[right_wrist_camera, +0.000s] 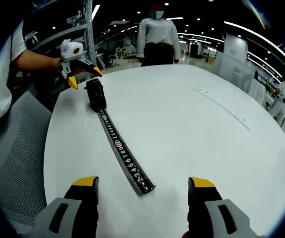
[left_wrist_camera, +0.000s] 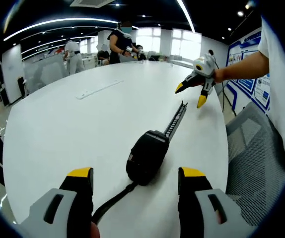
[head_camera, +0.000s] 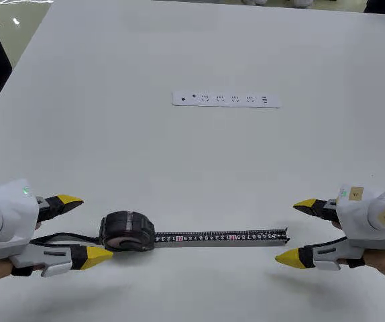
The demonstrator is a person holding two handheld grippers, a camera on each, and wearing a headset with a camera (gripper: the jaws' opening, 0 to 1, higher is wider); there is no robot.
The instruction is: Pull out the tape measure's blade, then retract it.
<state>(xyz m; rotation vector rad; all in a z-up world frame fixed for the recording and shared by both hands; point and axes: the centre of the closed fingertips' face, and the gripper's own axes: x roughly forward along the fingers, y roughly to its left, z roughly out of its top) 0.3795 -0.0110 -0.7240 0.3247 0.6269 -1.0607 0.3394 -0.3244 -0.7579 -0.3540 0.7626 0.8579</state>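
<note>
While left gripper (head_camera: 93,227) and right gripper (head_camera: 288,231) gape empty, the springy blade (head_camera: 219,237) likely wants pinching at its tip, case (head_camera: 127,231) braced.

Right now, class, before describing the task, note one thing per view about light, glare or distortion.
Head view: even light, only faint soft shadows on the white table, tape measure sharp. Left gripper view: fisheye curves the table edge; windows are washed out. Right gripper view: blade numerals crisp nearby, ceiling lights glare as bright spots.
</note>
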